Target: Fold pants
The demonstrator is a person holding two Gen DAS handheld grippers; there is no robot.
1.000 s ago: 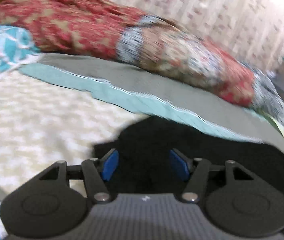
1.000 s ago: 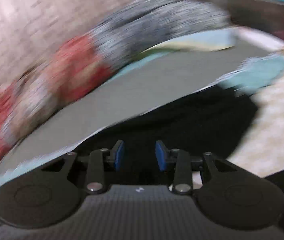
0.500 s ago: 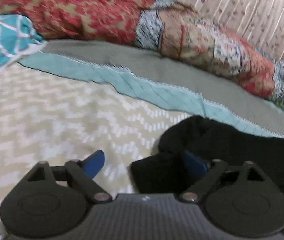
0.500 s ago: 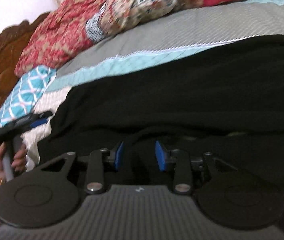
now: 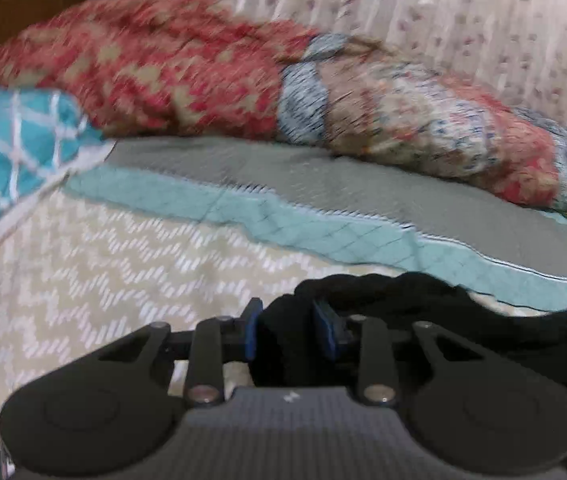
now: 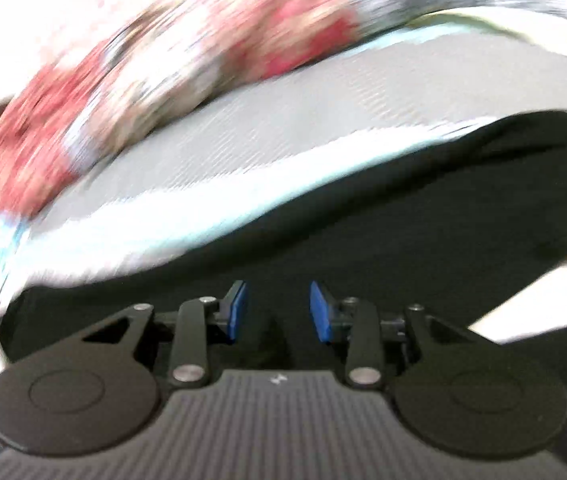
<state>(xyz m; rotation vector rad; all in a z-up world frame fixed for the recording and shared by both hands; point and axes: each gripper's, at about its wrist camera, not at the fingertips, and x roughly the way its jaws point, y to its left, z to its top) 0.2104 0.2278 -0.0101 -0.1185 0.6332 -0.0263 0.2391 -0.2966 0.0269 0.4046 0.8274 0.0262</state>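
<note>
Here, left tongs (image 5: 288, 330) clamped on a bunched fold of black pants (image 5: 423, 304); right tongs (image 6: 278, 312) likewise clamped on pants, over bed (image 5: 103, 264).

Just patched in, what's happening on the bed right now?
A person with two handheld grippers is folding black fabric pants on a beige zigzag-patterned bedspread. The left gripper has its blue-padded fingers closed on a bunched end of the pants near the bedspread's teal quilted border. The right gripper is over the spread-out black cloth; fabric fills the gap between its fingers, but blur hides whether it is gripping. A red patterned quilt is heaped behind.
</note>
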